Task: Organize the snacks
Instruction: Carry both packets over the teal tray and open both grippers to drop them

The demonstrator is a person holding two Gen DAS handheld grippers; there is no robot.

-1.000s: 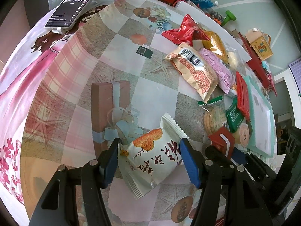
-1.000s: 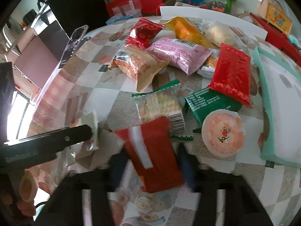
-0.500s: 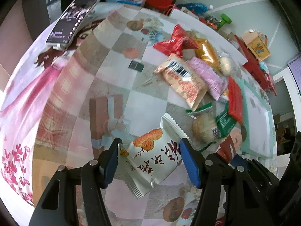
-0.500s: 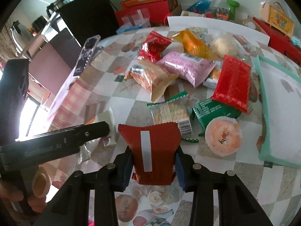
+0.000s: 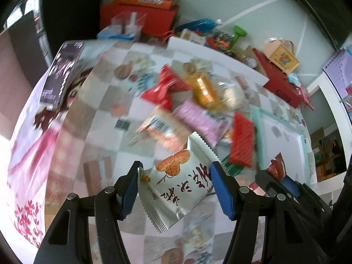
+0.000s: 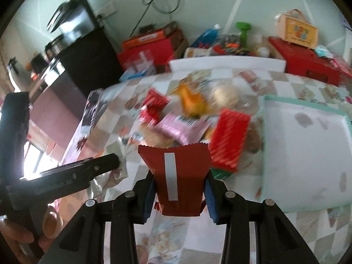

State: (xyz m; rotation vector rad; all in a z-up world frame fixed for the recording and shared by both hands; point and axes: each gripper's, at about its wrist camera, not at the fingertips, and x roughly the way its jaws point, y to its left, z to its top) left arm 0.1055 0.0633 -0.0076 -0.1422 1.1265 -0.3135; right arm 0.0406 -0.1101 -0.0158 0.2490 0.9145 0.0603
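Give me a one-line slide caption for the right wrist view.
Right gripper holds a red snack packet above the checkered tablecloth, with the snack pile and a teal-rimmed tray beyond.

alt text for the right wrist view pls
The right tool grips a red snack packet with a silver stripe above the patterned tablecloth. Blurred snack packets lie beyond, beside a teal-rimmed white tray.
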